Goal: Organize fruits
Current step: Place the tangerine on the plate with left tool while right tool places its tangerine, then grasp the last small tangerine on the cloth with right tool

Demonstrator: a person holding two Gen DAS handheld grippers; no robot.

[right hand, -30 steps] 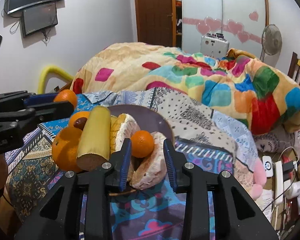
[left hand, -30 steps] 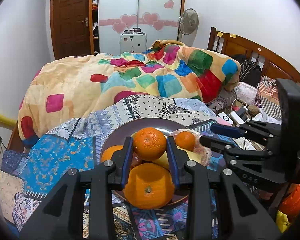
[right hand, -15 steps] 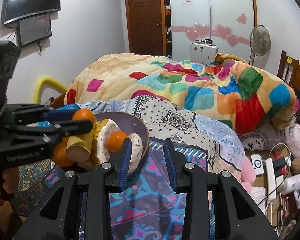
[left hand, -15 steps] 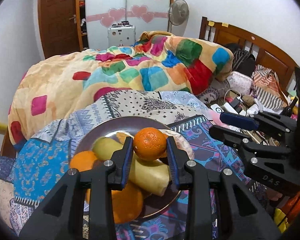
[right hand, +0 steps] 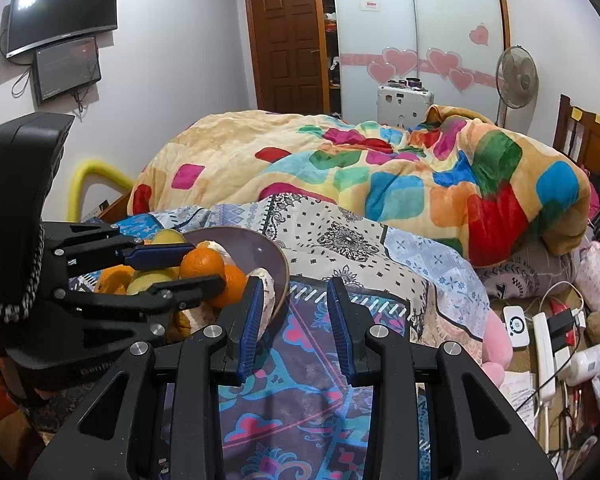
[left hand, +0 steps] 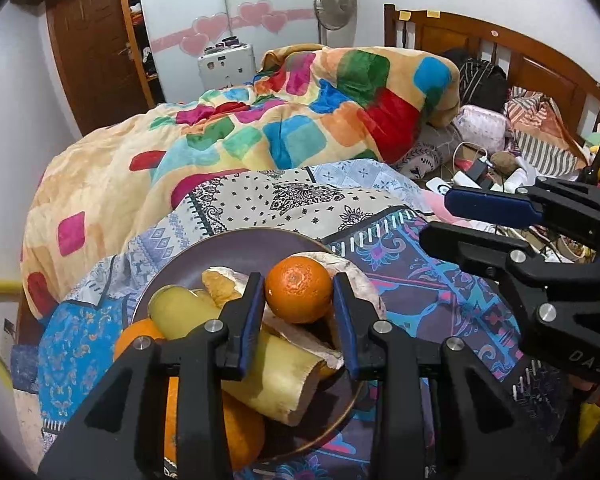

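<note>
My left gripper (left hand: 299, 308) is shut on a small orange (left hand: 299, 288) and holds it over the right part of a purple plate (left hand: 240, 248) on the bed. On the plate lie a large orange (left hand: 220, 432), a yellow-green cut fruit (left hand: 260, 364), a peeled pale fruit (left hand: 356, 280) and another orange (left hand: 138, 336). My right gripper (right hand: 294, 320) is open and empty, over the patterned cloth just right of the plate (right hand: 272, 264). The held orange also shows in the right wrist view (right hand: 202, 262), with a second orange (right hand: 232, 284) behind it.
A multicoloured quilt (left hand: 300, 120) is heaped on the far half of the bed. A wooden headboard (left hand: 500, 48) stands at the right. Cables, chargers and a power strip (right hand: 544, 344) clutter the right side. A yellow foam rail (right hand: 96, 172) runs along the left edge.
My left gripper has carried the small orange to the right across the plate. My right gripper has drawn back off the plate to the right, leaving the fruit it was around.
</note>
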